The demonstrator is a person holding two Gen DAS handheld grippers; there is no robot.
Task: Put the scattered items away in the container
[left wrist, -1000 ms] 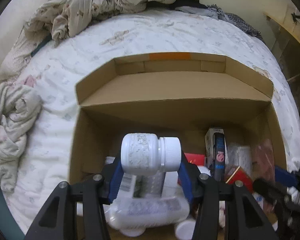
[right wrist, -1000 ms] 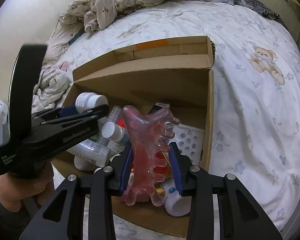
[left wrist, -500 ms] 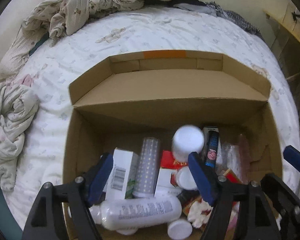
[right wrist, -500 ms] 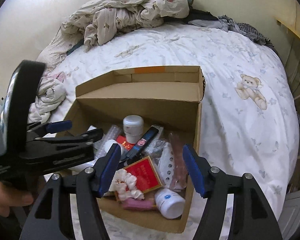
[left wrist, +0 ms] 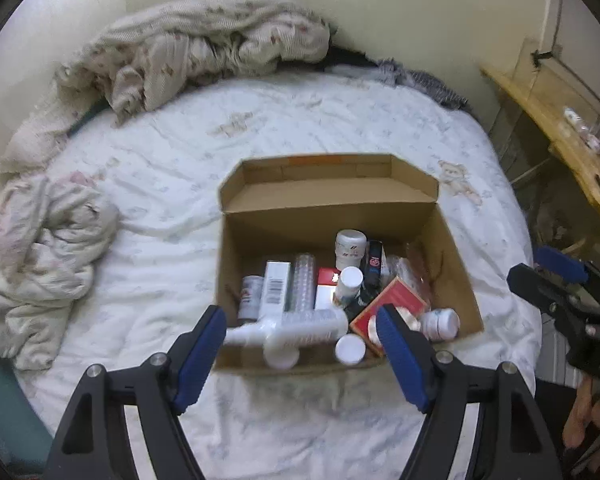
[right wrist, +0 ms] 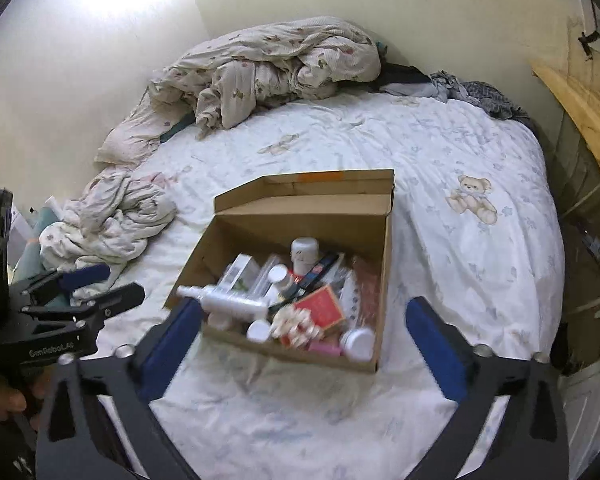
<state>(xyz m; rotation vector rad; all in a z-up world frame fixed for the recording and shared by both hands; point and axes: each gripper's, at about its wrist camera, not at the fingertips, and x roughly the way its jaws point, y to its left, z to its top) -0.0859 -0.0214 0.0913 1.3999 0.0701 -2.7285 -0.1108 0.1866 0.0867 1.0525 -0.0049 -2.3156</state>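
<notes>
- Left gripper [left wrist: 302, 354]: jaws spread wide, nothing between the blue pads [left wrist: 201, 356]; it occupies the lower centre of the left wrist view, with the near edge of the box showing between the pads.
- Right gripper [right wrist: 304, 344]: jaws spread wide and empty, at the lower centre of the right wrist view.
- Cardboard box [left wrist: 452, 264]: sits on the white bedsheet [left wrist: 148, 208] at frame centre, lid flap open toward the top of the frame.
- Box contents: a white spray bottle [left wrist: 296, 332] lying along the near wall, a white jar [left wrist: 350, 246] upright near the back, a red packet [left wrist: 396, 304] right of centre, and a white carton [left wrist: 276, 286] left of centre.
- Crumpled quilt [left wrist: 204, 44]: upper left of the frame, well apart from the box.
</notes>
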